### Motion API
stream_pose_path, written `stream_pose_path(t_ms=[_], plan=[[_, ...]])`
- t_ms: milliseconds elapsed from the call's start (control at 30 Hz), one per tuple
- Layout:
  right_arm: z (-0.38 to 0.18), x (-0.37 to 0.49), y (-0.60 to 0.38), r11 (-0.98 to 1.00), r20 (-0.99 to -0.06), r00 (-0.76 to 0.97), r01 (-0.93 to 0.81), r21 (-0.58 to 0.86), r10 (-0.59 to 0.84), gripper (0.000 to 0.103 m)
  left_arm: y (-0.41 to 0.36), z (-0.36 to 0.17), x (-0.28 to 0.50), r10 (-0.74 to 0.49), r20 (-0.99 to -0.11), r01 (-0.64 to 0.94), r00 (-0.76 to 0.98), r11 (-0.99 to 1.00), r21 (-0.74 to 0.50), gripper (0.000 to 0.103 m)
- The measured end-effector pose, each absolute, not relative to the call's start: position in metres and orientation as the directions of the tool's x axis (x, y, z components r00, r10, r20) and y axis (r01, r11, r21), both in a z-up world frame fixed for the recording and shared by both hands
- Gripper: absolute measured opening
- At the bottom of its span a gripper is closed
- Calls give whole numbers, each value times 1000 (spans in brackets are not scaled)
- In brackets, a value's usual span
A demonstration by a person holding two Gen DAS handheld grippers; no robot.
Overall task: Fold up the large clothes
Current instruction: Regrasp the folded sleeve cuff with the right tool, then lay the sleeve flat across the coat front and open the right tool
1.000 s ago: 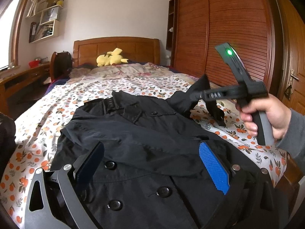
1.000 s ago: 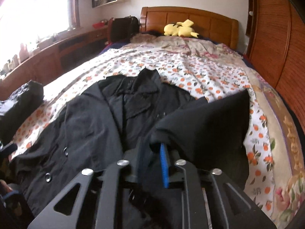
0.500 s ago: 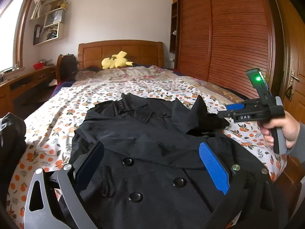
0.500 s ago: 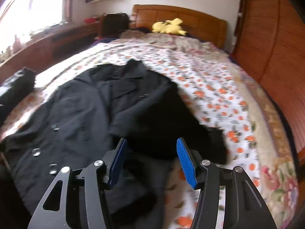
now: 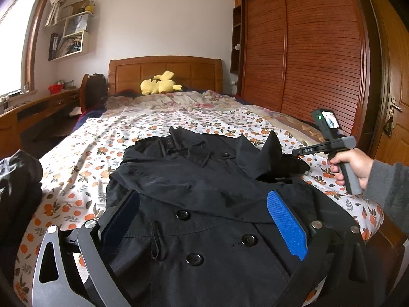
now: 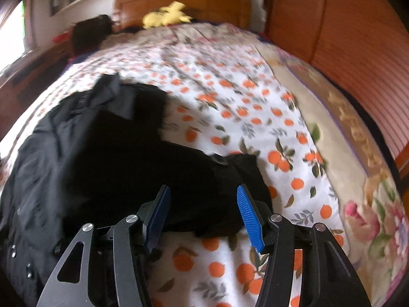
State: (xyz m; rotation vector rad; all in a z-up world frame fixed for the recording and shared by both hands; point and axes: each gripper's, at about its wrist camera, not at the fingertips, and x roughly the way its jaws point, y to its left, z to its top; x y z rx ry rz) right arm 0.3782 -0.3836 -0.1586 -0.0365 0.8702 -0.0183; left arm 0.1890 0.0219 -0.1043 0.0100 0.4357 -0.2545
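The coat (image 5: pixel 204 204) lies face-up on the bed (image 5: pixel 158 125), one sleeve (image 6: pixel 204 179) bunched beside it – both the left gripper (image 5: pixel 204 220) and right gripper (image 6: pixel 202 215) hover with fingers apart, gripping nothing, free to re-grasp.

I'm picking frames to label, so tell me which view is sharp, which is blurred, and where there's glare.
Left wrist view: sharp, the buttons on the black double-breasted coat are crisp; the window at the left edge is blown out white, and fisheye bends the brown slatted wardrobe doors. Right wrist view: motion-blurred, the coat and the yellow plush toy are smeared; only the hand-held gripper looks sharp.
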Motion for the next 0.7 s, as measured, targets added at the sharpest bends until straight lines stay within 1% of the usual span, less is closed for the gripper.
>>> stream_pose_path(t_ms=[133,167,200,233,267,367,467,700], plan=[[-179,388,-402,998,-803,594,55,-14,-44,52,20,-105,189,-242,-422,249,874,968,-40,100],[-182,388,-405,998,-812,583,56,-7,-38,49,19,-106,189,-241,-423,249,874,968,-37,100],[-184,388,-406,998,-819,573,57,-7,-39,44,19,-106,190,-241,-424,249,873,968,-36,100],[-186,387,-406,999,-826,562,50,-6,-33,24,19,-105,190,-241,-425,250,873,968,-35,100],[-187,386,-405,1000,-836,549,22,5,-8,10,19,-105,190,-241,-424,249,873,968,-36,100],[-169,376,-400,1000,-810,587,-13,-4,4,5,19,-105,190,-241,-424,247,873,968,-40,100],[-140,365,-392,999,-767,641,-49,3,34,5,19,-104,190,-241,-417,245,876,968,-43,100],[-60,326,-327,977,-652,748,-207,-51,124,5,24,-102,188,-235,-410,238,881,970,-46,100]])
